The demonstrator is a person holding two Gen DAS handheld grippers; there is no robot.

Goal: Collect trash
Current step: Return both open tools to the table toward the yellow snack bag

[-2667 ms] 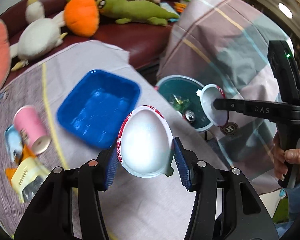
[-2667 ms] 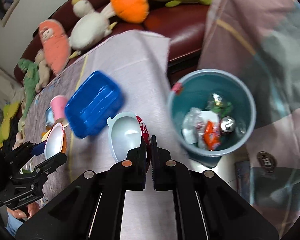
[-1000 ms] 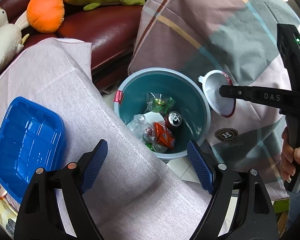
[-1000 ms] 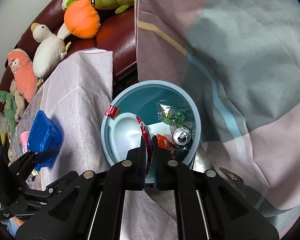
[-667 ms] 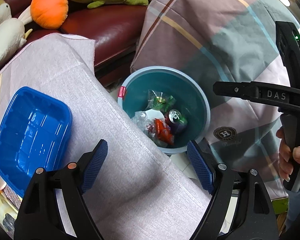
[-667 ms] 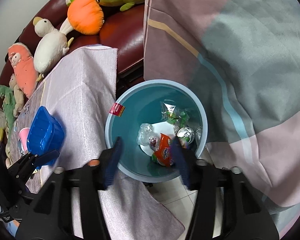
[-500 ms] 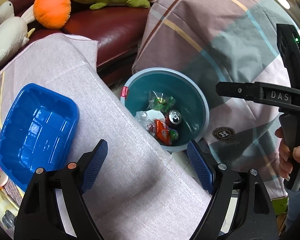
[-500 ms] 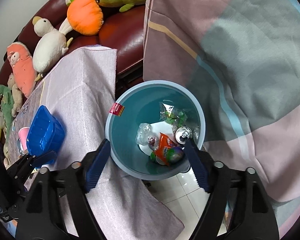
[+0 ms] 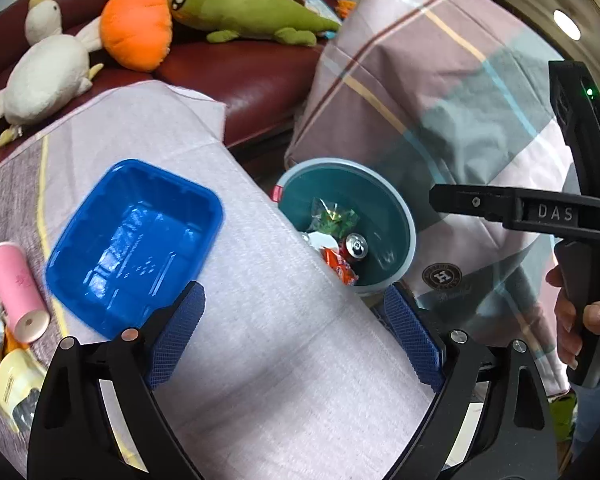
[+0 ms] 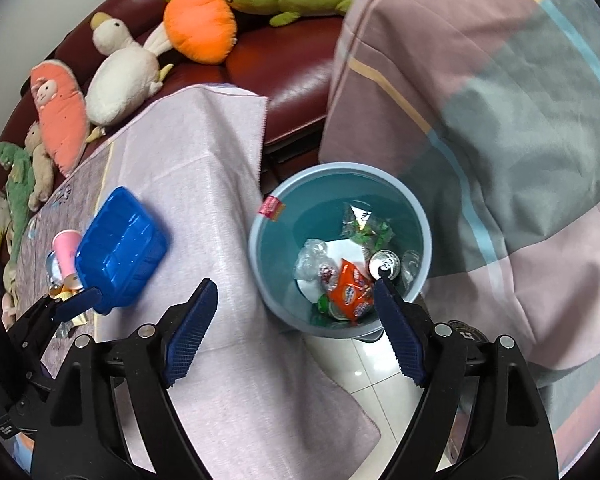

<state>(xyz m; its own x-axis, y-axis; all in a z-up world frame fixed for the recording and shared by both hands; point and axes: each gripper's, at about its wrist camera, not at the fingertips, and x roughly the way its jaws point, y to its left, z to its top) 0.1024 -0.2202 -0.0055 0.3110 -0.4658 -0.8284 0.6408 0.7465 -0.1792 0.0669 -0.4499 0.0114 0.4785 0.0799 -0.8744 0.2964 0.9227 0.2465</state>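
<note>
The teal trash bin [image 10: 312, 200] stands on the floor by the table and holds a can [image 10: 384, 266], an orange wrapper [image 10: 348, 292], a green wrapper and white plastic. My right gripper [image 10: 294, 283] hovers over its near rim, jaws opening, nothing between them. My left gripper [image 9: 293, 289] hangs above the tablecloth beside the bin [image 9: 410, 232], jaws also opening and empty. On the table lie a blue tray [image 9: 136, 240], a pink cup [image 9: 14, 284] and a yellow packet [image 9: 12, 384].
A dark red sofa [image 9: 240, 68] with plush toys runs behind the table. A plaid blanket [image 10: 500, 120] drapes right of the bin. The tablecloth [image 10: 204, 152] overhangs the table's edge. White floor tiles [image 10: 364, 364] show below. A person's hand [image 9: 580, 328] grips the right gripper's handle.
The right gripper opened and let the white bowl fall into the bin. Both grippers rose and drew back toward the table; the blue tray and pink cup came further into view.
</note>
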